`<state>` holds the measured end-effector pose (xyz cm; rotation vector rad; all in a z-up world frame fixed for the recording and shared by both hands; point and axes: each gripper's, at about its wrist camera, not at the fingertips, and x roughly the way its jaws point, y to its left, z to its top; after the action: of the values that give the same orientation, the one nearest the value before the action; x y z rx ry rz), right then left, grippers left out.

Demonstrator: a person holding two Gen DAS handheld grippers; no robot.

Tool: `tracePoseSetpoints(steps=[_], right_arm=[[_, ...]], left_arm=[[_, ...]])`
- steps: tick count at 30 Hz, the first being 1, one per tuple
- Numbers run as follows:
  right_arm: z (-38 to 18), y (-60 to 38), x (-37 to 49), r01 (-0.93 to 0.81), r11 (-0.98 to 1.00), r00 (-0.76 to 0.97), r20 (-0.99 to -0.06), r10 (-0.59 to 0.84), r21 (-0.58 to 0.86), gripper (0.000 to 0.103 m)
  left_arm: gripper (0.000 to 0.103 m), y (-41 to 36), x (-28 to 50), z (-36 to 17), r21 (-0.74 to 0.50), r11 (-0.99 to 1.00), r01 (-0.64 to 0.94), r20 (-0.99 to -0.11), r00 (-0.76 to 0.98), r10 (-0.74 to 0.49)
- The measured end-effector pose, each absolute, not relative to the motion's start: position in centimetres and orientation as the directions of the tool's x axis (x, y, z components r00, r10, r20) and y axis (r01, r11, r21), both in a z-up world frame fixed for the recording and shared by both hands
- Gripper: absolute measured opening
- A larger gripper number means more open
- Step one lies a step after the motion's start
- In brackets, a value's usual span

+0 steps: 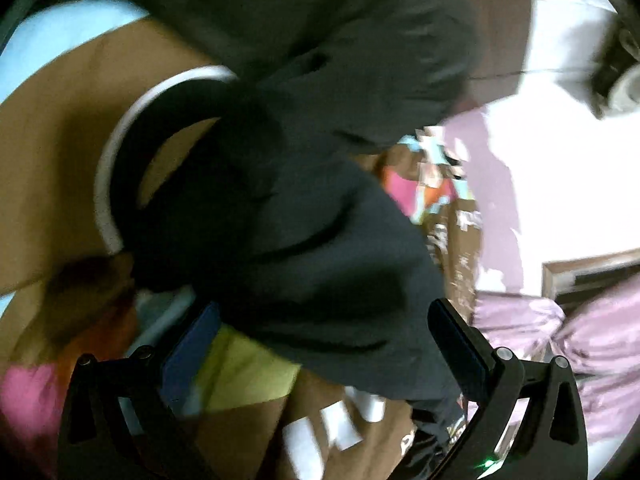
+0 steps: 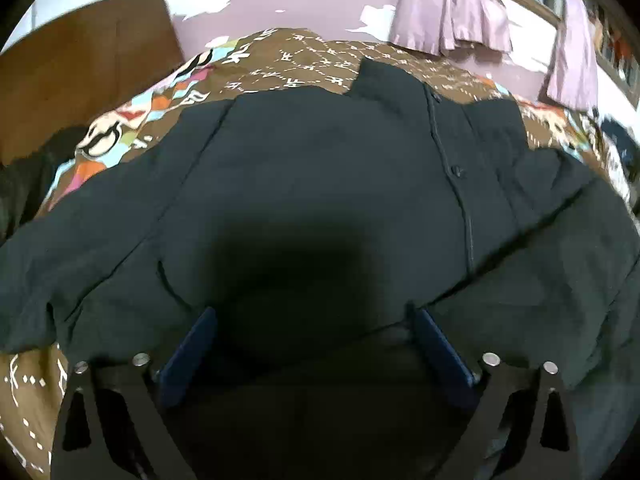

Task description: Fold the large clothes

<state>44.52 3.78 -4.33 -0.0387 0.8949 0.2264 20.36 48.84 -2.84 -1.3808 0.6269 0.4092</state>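
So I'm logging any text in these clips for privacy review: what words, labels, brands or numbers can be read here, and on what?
None can be read.
bedspread: white letter-like marks repeat in its brown pattern, too stylised and small to read as words.
dark shirt: no label, logo or print shows.
left gripper and right gripper: no markings visible.

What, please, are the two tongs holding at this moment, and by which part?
Nothing: the left tongs and right tongs are both open, with the dark shirt lying between the fingers, ungripped.
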Motion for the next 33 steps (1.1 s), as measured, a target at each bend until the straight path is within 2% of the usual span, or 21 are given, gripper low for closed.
tracePoseSetpoints(steps=[7,11,12,13,14,16,19,23,26,30,33], right_arm=[[-4.8,2.9,44.5,-0.211,0.971,0.601,-0.768,0.222,0.115,0.103],[-4.7,2.8,44.4,-0.215,0.968,0.595,-0.768,0.236,0.131,0.103],[-4.6,2.9,44.5,-0.217,0.967,0.589,-0.772,0.240,0.136,0.103],[-4.3,2.8,44.5,-0.223,0.965,0.578,-0.777,0.247,0.141,0.103],[-4.0,2.7,44.4,-0.230,0.962,0.570,-0.782,0.255,0.146,0.103],[-3.0,2.0,43.9,-0.235,0.957,0.565,-0.778,0.275,0.168,0.103],[-1.1,0.2,42.8,-0.233,0.943,0.562,-0.758,0.331,0.239,0.103],[1.7,-2.3,41.2,-0.255,0.928,0.542,-0.754,0.371,0.273,0.103],[3.9,-4.2,39.4,-0.304,0.923,0.536,-0.760,0.369,0.234,0.103],[6.2,-7.2,36.6,-0.355,0.919,0.549,-0.757,0.354,0.172,0.103],[7.3,-9.6,34.6,-0.370,0.919,0.580,-0.740,0.341,0.134,0.103]], left_arm=[[0.102,50.2,19.2,-3.5,-0.792,0.058,-0.608,-0.610,0.784,-0.113],[0.095,50.9,18.8,-4.0,-0.804,0.050,-0.593,-0.595,0.799,-0.089],[0.080,51.0,18.7,-4.0,-0.805,0.047,-0.591,-0.593,0.801,-0.082],[0.059,51.0,18.6,-4.0,-0.803,0.053,-0.594,-0.596,0.799,-0.079],[0.050,51.2,18.5,-3.9,-0.795,0.069,-0.602,-0.606,0.792,-0.074],[0.026,51.4,18.2,-3.3,-0.785,0.108,-0.610,-0.616,0.787,-0.037],[0.012,50.8,17.4,-2.2,-0.787,0.157,-0.597,-0.601,0.799,0.024],[0.007,48.1,16.8,1.1,-0.753,0.290,-0.591,-0.572,0.805,0.154],[0.006,44.9,16.7,4.6,-0.709,0.432,-0.557,-0.504,0.829,0.241],[0.005,39.4,16.3,9.7,-0.614,0.625,-0.483,-0.372,0.875,0.310],[0.005,34.4,16.9,12.9,-0.529,0.753,-0.391,-0.266,0.919,0.290]])
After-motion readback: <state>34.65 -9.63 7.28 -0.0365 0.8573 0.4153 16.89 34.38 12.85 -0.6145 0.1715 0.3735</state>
